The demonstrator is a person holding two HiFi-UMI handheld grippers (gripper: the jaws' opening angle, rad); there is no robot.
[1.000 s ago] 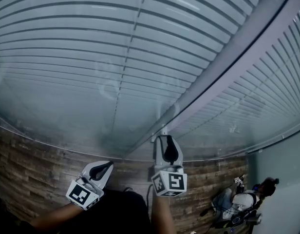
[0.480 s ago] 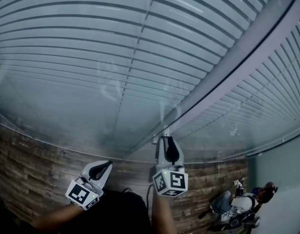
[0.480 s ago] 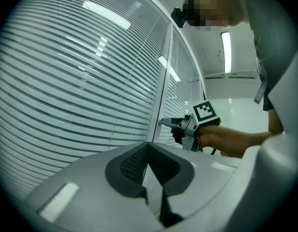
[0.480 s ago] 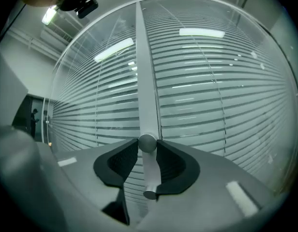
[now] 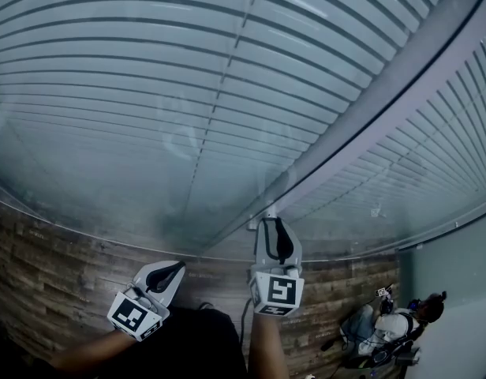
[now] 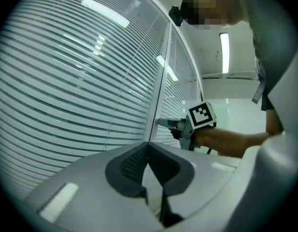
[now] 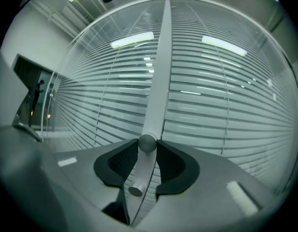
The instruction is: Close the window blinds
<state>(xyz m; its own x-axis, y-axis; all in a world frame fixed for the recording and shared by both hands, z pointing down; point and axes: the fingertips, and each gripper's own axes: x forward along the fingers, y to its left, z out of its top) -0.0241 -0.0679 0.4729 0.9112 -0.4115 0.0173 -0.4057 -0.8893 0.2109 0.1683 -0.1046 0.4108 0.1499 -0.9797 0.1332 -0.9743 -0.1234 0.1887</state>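
White slatted blinds (image 5: pixel 148 93) hang behind glass, split by a grey upright frame bar (image 5: pixel 369 109). A small silver knob (image 7: pixel 147 142) sticks out of that bar low down. My right gripper (image 7: pixel 148 146) reaches level to the bar; its jaws have just been closing and now press on the knob between them. It also shows in the head view (image 5: pixel 269 218) and in the left gripper view (image 6: pixel 163 123). My left gripper (image 5: pixel 177 266) hangs back to the left, away from the glass, shut with nothing in it (image 6: pixel 149 145).
A wood-plank floor (image 5: pixel 38 275) lies below the glass. A person (image 5: pixel 385 326) crouches on it at the lower right, by a pale wall (image 5: pixel 456 290). A dark doorway (image 7: pixel 33 100) shows at the left of the right gripper view.
My right gripper has rolled about its own axis, so its marker cube faces differently, and its jaws have narrowed on the knob. The left gripper has stayed put.
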